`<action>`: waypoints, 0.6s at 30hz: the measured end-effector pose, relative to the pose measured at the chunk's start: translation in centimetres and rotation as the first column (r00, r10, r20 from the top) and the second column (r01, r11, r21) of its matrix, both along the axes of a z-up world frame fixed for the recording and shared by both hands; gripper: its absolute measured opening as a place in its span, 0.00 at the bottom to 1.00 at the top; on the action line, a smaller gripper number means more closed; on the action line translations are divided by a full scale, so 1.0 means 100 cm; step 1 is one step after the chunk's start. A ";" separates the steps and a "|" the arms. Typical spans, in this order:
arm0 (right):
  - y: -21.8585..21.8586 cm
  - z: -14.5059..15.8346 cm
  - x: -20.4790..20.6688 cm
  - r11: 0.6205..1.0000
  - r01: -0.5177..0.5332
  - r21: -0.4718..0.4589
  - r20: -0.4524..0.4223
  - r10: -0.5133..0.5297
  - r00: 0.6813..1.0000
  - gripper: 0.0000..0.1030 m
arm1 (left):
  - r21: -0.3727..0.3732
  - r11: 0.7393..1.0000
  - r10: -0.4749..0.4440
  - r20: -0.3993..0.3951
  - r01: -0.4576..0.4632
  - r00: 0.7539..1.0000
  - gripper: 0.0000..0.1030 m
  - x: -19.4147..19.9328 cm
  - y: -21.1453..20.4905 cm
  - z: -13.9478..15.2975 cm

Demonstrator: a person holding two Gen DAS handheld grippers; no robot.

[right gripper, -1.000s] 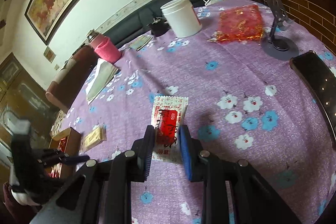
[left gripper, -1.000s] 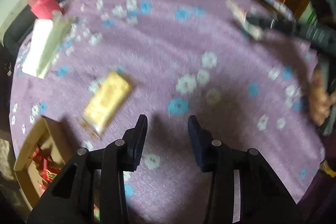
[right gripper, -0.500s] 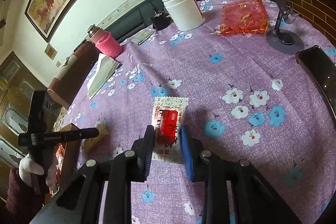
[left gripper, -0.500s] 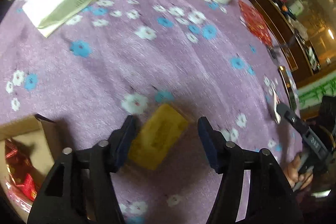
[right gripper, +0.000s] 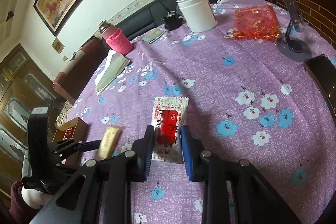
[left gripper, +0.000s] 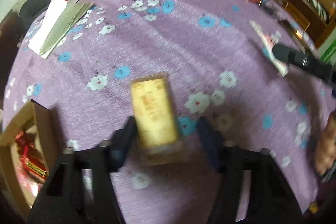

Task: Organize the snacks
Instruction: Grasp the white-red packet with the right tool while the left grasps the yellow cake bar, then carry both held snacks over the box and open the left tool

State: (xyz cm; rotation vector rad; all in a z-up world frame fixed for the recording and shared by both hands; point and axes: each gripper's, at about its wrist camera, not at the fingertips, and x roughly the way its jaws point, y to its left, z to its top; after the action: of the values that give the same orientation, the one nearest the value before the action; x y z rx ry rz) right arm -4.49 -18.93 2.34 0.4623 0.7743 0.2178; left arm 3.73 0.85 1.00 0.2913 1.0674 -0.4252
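Note:
A yellow snack pack (left gripper: 154, 112) lies on the purple flowered tablecloth (left gripper: 189, 45). My left gripper (left gripper: 166, 131) straddles it with its jaws closing. The left pad touches the pack's edge, and a strip of cloth still shows before the right pad. In the right wrist view that pack (right gripper: 109, 143) sits at the tip of the left gripper (right gripper: 92, 144). My right gripper (right gripper: 167, 138) is shut on a red-and-white sachet (right gripper: 170, 117), which it holds just above the cloth. An open cardboard box (left gripper: 40, 119) with red snacks (left gripper: 27, 152) inside stands at the left.
At the far side stand a white jar (right gripper: 197, 12), a bottle in a pink sleeve (right gripper: 117, 39), folded paper (right gripper: 109, 70) and a red mesh bag (right gripper: 255, 21). A phone stand (right gripper: 294, 45) and a dark flat device (right gripper: 321, 77) are at the right. A hand (left gripper: 325, 146) shows at the right edge.
My left gripper swung over the yellow pack, spread wide around it, then narrowed onto it. The right gripper kept still with the sachet in it.

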 end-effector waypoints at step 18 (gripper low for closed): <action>0.011 0.003 -0.003 0.999 -0.049 0.004 0.026 0.049 0.998 0.29 | -0.356 0.923 0.173 0.038 -0.148 0.984 0.32 -0.067 0.077 0.051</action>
State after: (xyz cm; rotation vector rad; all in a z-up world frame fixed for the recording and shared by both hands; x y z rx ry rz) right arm -4.76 -17.87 2.64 0.4447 0.7600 0.2712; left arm -3.00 8.52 6.13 -0.1009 0.9194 -0.4470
